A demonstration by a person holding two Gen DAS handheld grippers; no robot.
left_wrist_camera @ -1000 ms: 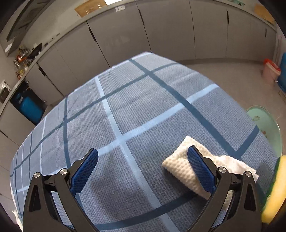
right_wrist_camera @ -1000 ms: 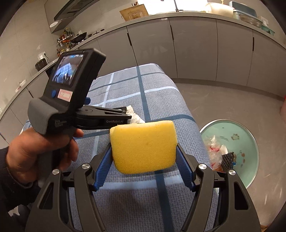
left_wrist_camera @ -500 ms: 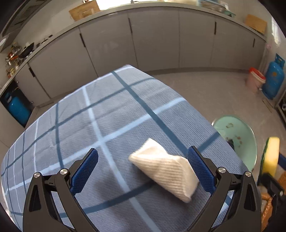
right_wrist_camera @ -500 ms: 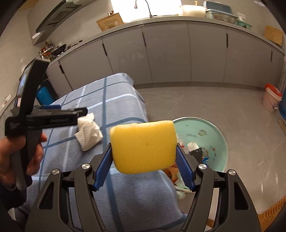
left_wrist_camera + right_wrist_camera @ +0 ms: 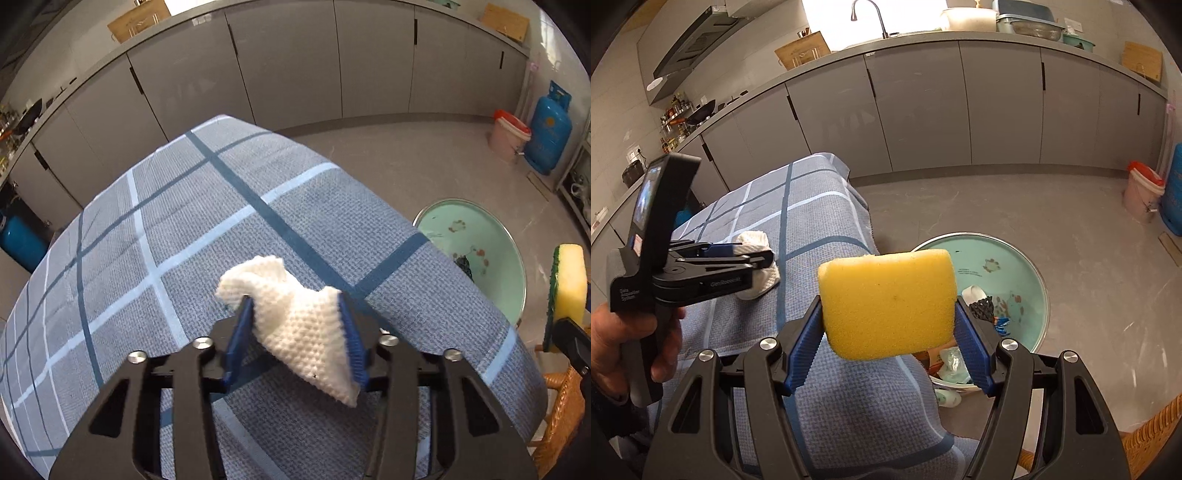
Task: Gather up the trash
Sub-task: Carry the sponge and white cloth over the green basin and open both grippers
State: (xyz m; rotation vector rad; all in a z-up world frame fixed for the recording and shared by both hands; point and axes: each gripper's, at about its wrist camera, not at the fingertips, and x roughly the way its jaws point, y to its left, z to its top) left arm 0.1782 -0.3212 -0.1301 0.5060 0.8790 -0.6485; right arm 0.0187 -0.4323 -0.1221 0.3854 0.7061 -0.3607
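White paper towel (image 5: pixel 295 325) is clamped between the left gripper (image 5: pixel 295 332) fingers above the counter's (image 5: pixel 184 221) right edge; the yellow sponge (image 5: pixel 888 302) is gripped by the right gripper (image 5: pixel 886 328), nearer the green basin (image 5: pixel 1030 273) on the floor beyond that edge.

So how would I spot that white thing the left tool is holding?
Find the table with the blue checked cloth. Just above its near end, the left gripper pinches a crumpled white paper towel between blue pads. It is white and dimpled, unlike the smooth yellow sponge in the right gripper.
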